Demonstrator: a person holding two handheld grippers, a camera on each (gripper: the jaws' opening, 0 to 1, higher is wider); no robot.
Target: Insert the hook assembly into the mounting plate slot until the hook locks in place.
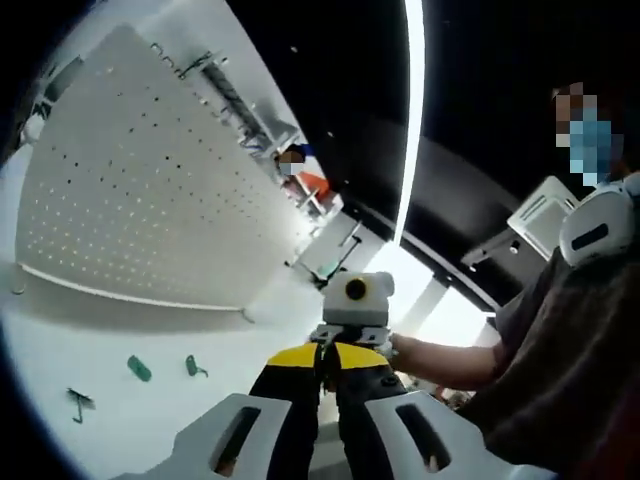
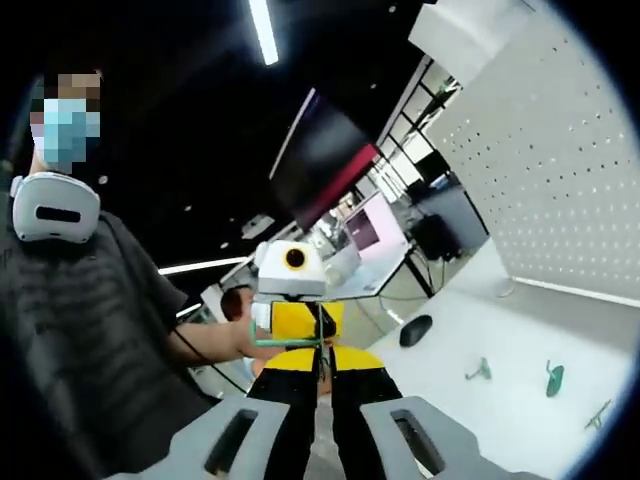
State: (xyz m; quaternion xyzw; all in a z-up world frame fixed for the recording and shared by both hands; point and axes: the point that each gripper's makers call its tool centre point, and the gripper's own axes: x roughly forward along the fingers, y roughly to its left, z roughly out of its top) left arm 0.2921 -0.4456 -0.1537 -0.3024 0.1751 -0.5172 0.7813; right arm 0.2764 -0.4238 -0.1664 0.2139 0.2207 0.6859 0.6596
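My left hand-held gripper (image 1: 330, 385) and my right hand-held gripper (image 2: 322, 375) meet tip to tip above the white table (image 1: 60, 350). Each has its jaws pressed together, and a thin green hook (image 2: 290, 342) is pinched between the jaws of the right one; what the left one pinches I cannot tell. Three more small green hook pieces (image 1: 139, 368) lie loose on the table, near the foot of the white pegboard (image 1: 140, 180) that stands at its far edge. A dark mouse-like object (image 2: 415, 329) rests on the table, well apart from them.
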